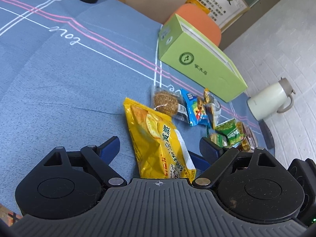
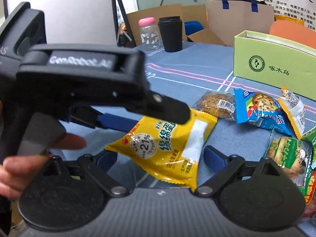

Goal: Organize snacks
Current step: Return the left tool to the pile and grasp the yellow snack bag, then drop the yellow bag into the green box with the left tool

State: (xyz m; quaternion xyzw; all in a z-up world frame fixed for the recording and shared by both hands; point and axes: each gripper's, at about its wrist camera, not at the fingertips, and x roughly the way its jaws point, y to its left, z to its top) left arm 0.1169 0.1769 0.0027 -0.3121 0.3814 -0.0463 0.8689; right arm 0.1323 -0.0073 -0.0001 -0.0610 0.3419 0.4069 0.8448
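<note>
Both tools are bearing on the same yellow packet [image 1: 158,138], which lies flat on the blue-clothed counter [image 1: 59,79], nearest the camera of all the snacks and well short of the green box [image 1: 199,59]. The left tool [image 1: 160,148] stands spread, its blue pads either side of the packet, neither pad pressing on it. The right tool [image 2: 160,156] is spread too, its pads flanking the packet's near end without closing on it. In the right view a hand [image 2: 13,169] holds the left tool's handle.

Between the packet and the box lies a loose cluster: a round brown cake [image 1: 165,102] in clear wrap, a blue cookie pack [image 1: 194,108], and green packs [image 1: 229,132] further toward the counter's edge. The box stands open at the top and looks like the likely bin for them, though its inside is hidden.

The step in hand seems to be the first pick; no snack is lifted yet. Next, one tool should drop a little, close across the packet's width, lift it clear and carry it over to the box. The foil is slippery and puffy, so a grip near the crimped end may hold better.
</note>
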